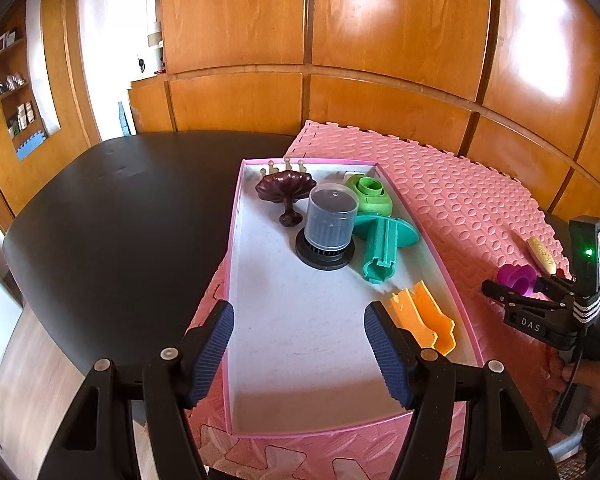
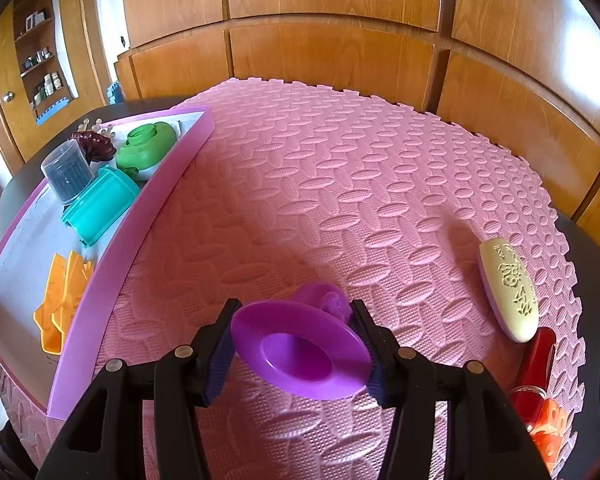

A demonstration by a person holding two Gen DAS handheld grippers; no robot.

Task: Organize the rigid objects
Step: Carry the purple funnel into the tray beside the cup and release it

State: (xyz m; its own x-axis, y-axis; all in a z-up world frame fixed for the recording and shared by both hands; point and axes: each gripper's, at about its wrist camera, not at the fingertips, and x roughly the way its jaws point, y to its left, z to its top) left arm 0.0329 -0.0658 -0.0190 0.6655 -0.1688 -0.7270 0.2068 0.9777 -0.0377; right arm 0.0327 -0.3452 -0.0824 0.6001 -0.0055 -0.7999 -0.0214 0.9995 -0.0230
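A pink-rimmed white tray (image 1: 260, 380) on a pink foam mat (image 2: 360, 168) holds a dark brown stand (image 1: 285, 190), a grey cylinder (image 1: 330, 222), a green piece (image 1: 370, 196), a teal piece (image 1: 382, 240) and an orange piece (image 1: 422, 314). My left gripper (image 1: 300, 352) is open and empty above the tray's near end. My right gripper (image 2: 294, 354) is shut on a purple funnel-shaped piece (image 2: 300, 354) above the mat; it also shows in the left wrist view (image 1: 516, 276). A cream oval piece (image 2: 508, 288) lies on the mat to the right.
A red piece (image 2: 538, 356) and an orange block (image 2: 550, 428) lie at the mat's right edge. The mat sits on a dark table (image 1: 120, 208). Wooden cabinet panels (image 1: 340, 40) stand behind. The tray (image 2: 100, 300) is left of my right gripper.
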